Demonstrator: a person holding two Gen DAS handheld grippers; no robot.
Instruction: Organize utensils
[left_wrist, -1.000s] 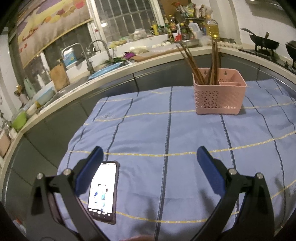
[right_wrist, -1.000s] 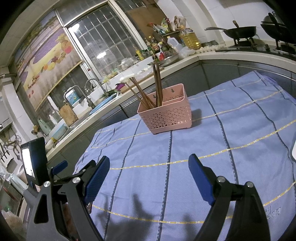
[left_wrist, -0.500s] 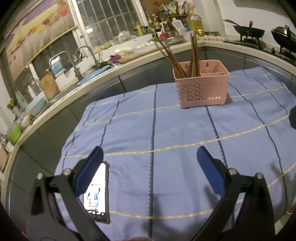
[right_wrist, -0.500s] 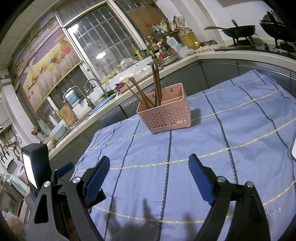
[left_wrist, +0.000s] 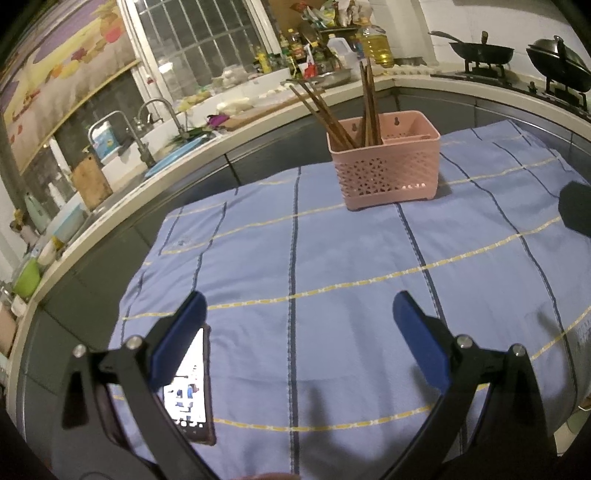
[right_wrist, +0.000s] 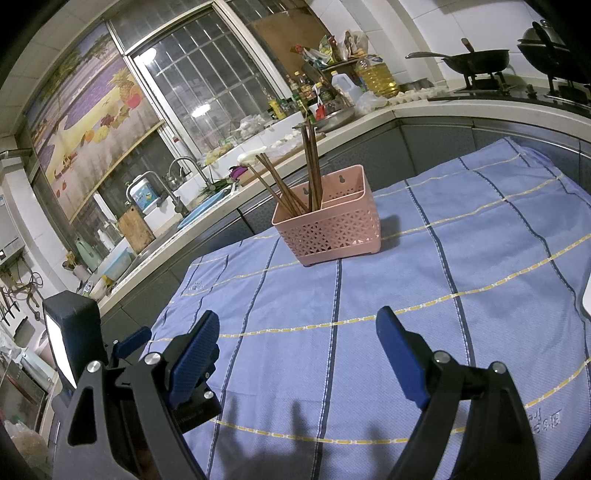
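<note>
Chopsticks (left_wrist: 364, 107) are all standing in the pink basket (left_wrist: 388, 173), which sits on the blue cloth (left_wrist: 332, 258) toward its far edge, close to the counter (left_wrist: 480, 92). They're dark wood, long and thin, and they lean at different angles, some fanned out to the left, a couple almost upright, I'd guess because the compartment is wider than the bundle. They only fill the left compartment; the other side of the divider looks empty from here. Basket is plastic with a lattice of little cutouts in the walls and two hanging holes at the back rim, probably so things drain and air dry.

Left gripper (left_wrist: 299, 325) and right gripper (right_wrist: 295, 350) both hover well short of the basket over bare cloth, blue pads spread wide, holding nothing. Since I can't spot any loose utensils on the cloth, my read is the sorting is basically finished.

A phone (left_wrist: 188, 387) with its screen lit lies flat near the cloth's front edge, well apart from the basket, partly behind the left gripper's finger
</note>
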